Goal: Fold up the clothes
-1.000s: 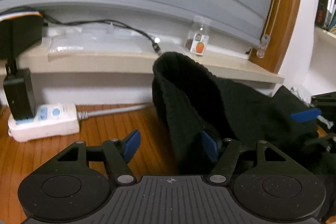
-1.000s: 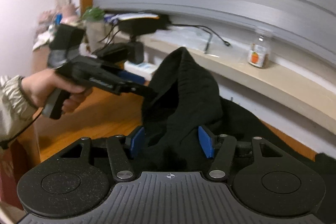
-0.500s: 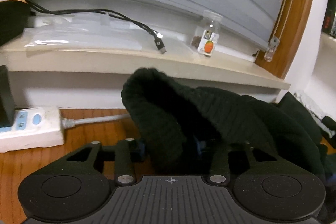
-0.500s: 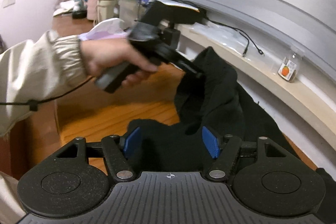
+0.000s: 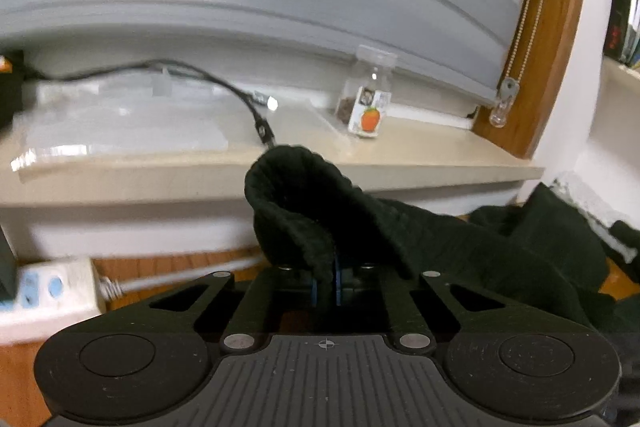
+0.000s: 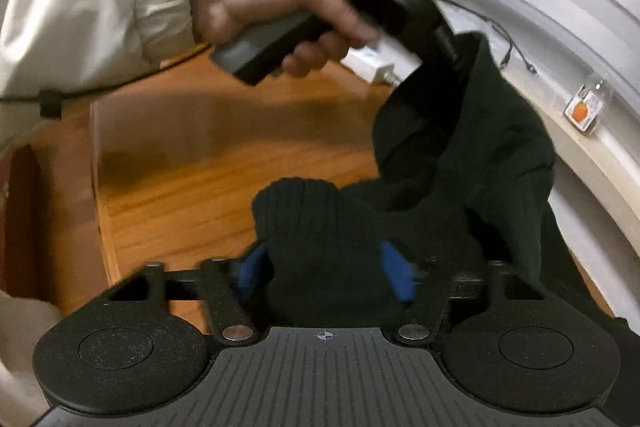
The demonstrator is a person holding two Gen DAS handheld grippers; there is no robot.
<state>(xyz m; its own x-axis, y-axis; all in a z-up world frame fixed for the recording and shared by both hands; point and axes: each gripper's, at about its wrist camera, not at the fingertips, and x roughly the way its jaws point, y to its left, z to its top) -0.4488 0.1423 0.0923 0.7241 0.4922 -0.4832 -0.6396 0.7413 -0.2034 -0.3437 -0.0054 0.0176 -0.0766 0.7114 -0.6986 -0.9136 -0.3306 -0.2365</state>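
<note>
sleeve (image 6: pixel 92 23): beige, elastic cuff | hand-held gripper (image 6: pixel 326 275): black, blue pads

Bare wooden worktop (image 6: pixel 224 163) lies open toward its left edge, room enough for a claw to pass. Along the back edge, a white power strip (image 5: pixel 44 291) and its cable block the way. The sill (image 5: pixel 420 163) above carries a small jar (image 5: pixel 366 99), a black cable (image 5: pixel 240 95) and plastic sheets (image 5: pixel 120 123).

- My left gripper (image 5: pixel 326 285) had its jaws pinched together on black knit cloth.
- My right gripper (image 6: pixel 326 273) had just been closing, cloth between its blue pads.
- My left hand (image 6: pixel 272 7) gripped its handle.
</note>
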